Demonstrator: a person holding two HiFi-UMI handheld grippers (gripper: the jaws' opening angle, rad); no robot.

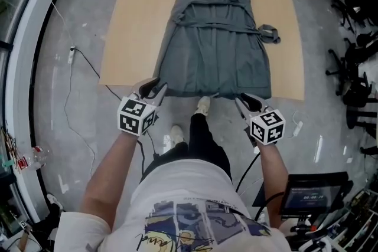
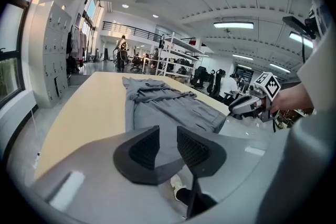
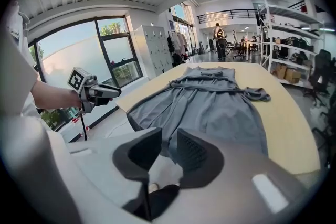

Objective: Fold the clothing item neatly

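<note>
A grey sleeveless garment (image 1: 215, 38) with a tied waist belt lies flat on the light wooden table (image 1: 136, 20), its hem at the near edge. My left gripper (image 1: 156, 89) hovers just off the hem's left corner, jaws slightly apart with nothing between them. My right gripper (image 1: 243, 101) sits just off the hem's right corner, also open and empty. In the left gripper view the left gripper (image 2: 167, 139) points along the garment (image 2: 168, 105), with the right gripper (image 2: 247, 105) at the right. The right gripper view looks past the right gripper (image 3: 169, 139) onto the garment (image 3: 210, 105), with the left gripper (image 3: 102, 93) at the left.
The belt's loose end (image 1: 270, 32) sticks out past the garment's right side. A person's legs and shoes (image 1: 202, 105) stand at the table's near edge. A cable and power strip (image 1: 71, 56) lie on the floor at left, office chairs (image 1: 357, 62) at right, a screen (image 1: 313, 195) at lower right.
</note>
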